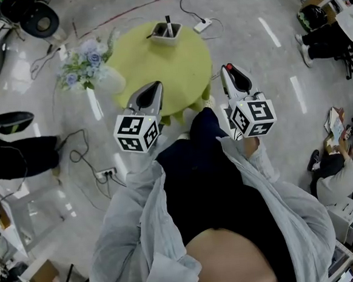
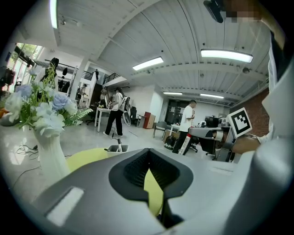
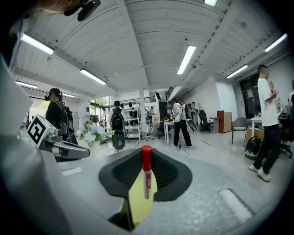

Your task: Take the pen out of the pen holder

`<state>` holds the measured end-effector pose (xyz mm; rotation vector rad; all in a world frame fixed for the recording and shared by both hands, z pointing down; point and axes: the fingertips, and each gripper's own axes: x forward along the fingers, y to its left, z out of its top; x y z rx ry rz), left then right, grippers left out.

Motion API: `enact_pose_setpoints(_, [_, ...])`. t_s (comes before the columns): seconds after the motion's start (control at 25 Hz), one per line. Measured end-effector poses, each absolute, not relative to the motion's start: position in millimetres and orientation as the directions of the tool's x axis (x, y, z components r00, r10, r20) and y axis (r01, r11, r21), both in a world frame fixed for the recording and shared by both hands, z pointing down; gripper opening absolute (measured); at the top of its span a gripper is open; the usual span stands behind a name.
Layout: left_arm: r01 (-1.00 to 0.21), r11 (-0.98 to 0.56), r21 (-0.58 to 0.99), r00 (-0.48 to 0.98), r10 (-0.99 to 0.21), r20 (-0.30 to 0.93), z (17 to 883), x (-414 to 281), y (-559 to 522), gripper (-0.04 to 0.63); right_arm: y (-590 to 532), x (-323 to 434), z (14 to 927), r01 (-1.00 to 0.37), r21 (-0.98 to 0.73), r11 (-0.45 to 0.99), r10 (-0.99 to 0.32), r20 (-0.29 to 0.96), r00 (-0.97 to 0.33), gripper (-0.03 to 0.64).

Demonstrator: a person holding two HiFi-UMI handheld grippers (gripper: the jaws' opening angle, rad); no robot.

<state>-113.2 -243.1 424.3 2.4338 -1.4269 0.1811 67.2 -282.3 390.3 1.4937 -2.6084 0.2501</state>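
A white pen holder (image 1: 166, 33) with dark pens in it stands at the far edge of the round yellow-green table (image 1: 158, 66); it shows small in the left gripper view (image 2: 117, 148). My right gripper (image 1: 229, 70) hangs off the table's right edge, shut on a white marker pen with a red cap (image 3: 146, 172), which stands upright between its jaws (image 3: 146, 153). My left gripper (image 1: 153, 87) is over the table's near edge, its jaws (image 2: 148, 153) together at the tip with nothing between them.
A white vase of pale blue flowers (image 1: 88, 65) stands at the table's left side, close to the left gripper (image 2: 46, 137). Cables and power strips (image 1: 202, 25) lie on the floor. Seated people (image 1: 324, 40) are at the right, a fan (image 1: 39, 20) at the far left.
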Motion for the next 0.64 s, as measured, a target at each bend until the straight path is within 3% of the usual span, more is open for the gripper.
enact_pose_setpoints(0.64, [-0.847, -0.492, 0.202, 0.532, -0.801, 0.275, 428.6, -98.0, -253.7, 0.017, -284.1, 79.7, 398.0, -0.876, -0.091, 0.473, -0.850, 0.215, -0.481, 0.064])
